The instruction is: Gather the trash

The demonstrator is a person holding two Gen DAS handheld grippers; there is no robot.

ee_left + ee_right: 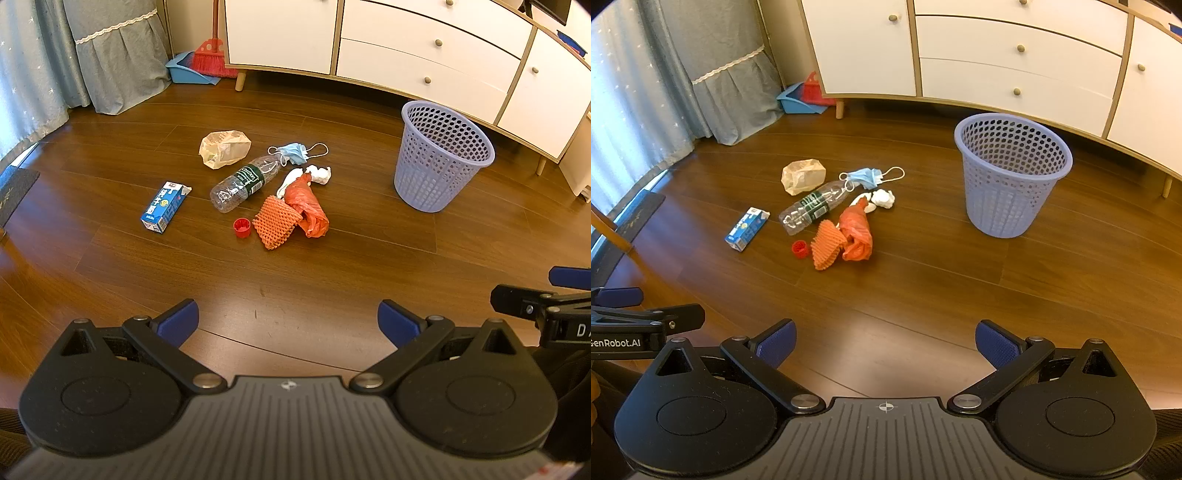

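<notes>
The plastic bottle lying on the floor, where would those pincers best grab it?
Around the labelled middle of the bottle, coming from above with fingers across its width. It lies flat, its round body is even there, and its neck tangles with the face mask.

The brown wooden plank floor [332, 266] shines glossy. The lilac perforated plastic wastebasket [1010, 177] looks matt. The clear crumpled plastic bottle [242, 182] glints, the orange foam net sleeve [275, 221] is rough-ribbed, and the blue pleated cloth face mask [866, 175] looks soft.
</notes>
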